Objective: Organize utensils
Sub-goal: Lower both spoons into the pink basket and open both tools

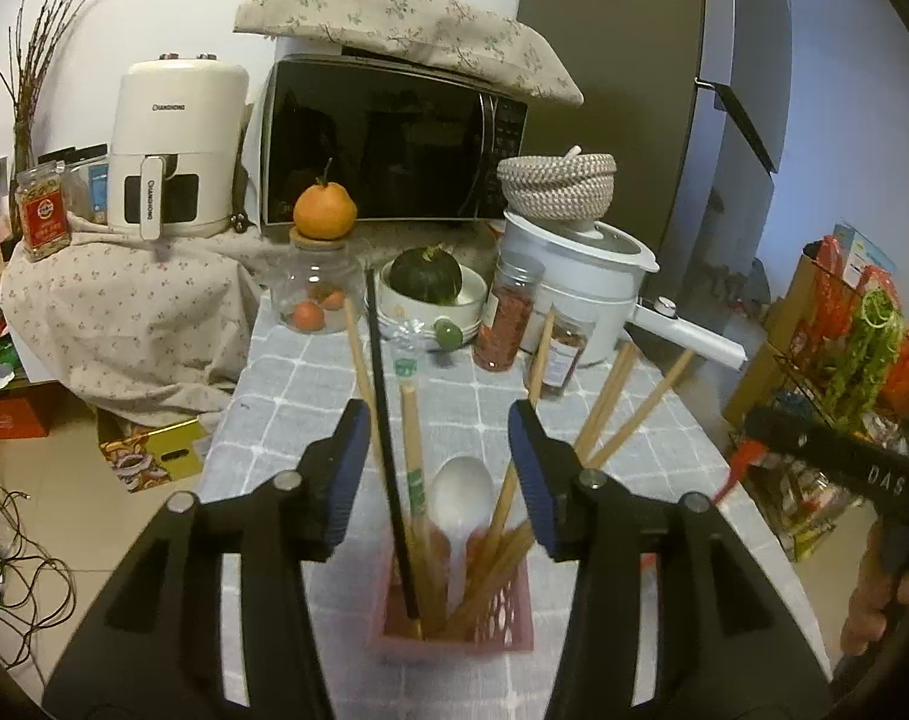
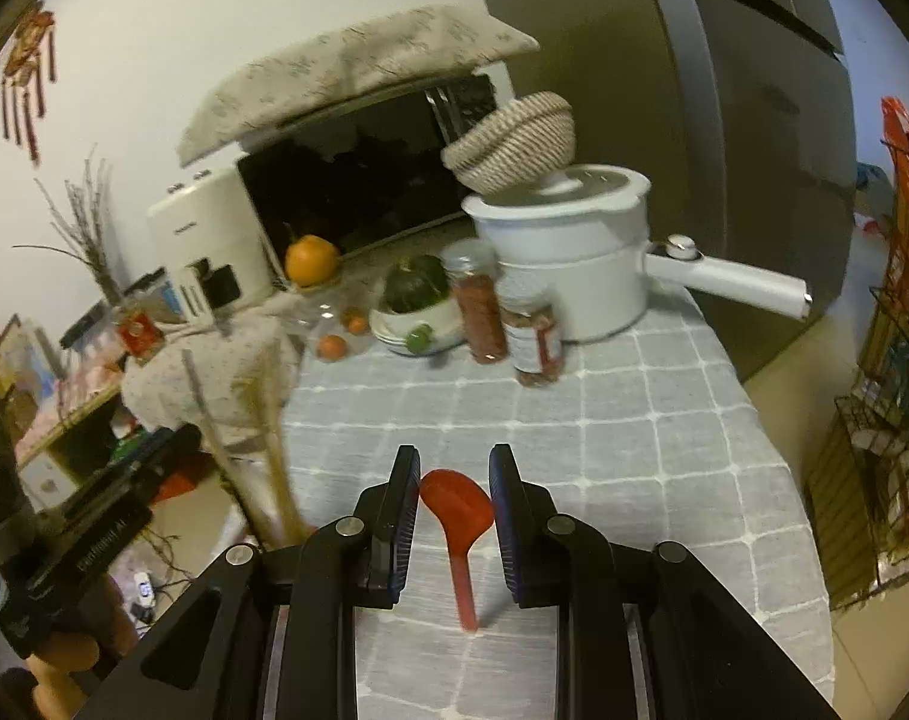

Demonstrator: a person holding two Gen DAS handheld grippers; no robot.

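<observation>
1. Left gripper (image 1: 439, 462): jaws apart, nothing pressed between them, straddling the utensils that stand in the pink holder (image 1: 454, 606).
2. Holder stands on the grey checked worktop (image 1: 310, 372); in it are wooden chopsticks (image 1: 415, 480), a black chopstick (image 1: 385, 420) and a white spoon (image 1: 463, 495).
3. Right gripper (image 2: 454, 498): jaws narrowly apart, with the red spoon (image 2: 457, 516) between them; whether the pads press on it I cannot tell.

Black microwave (image 1: 394, 138) under floral cloth (image 1: 406, 24), white air fryer (image 1: 175, 144) left of it, orange (image 1: 324, 208) atop glass jar (image 1: 316, 288), white pot (image 1: 580, 288), two spice jars (image 1: 505, 318), checked grey tablecloth (image 1: 310, 396).
</observation>
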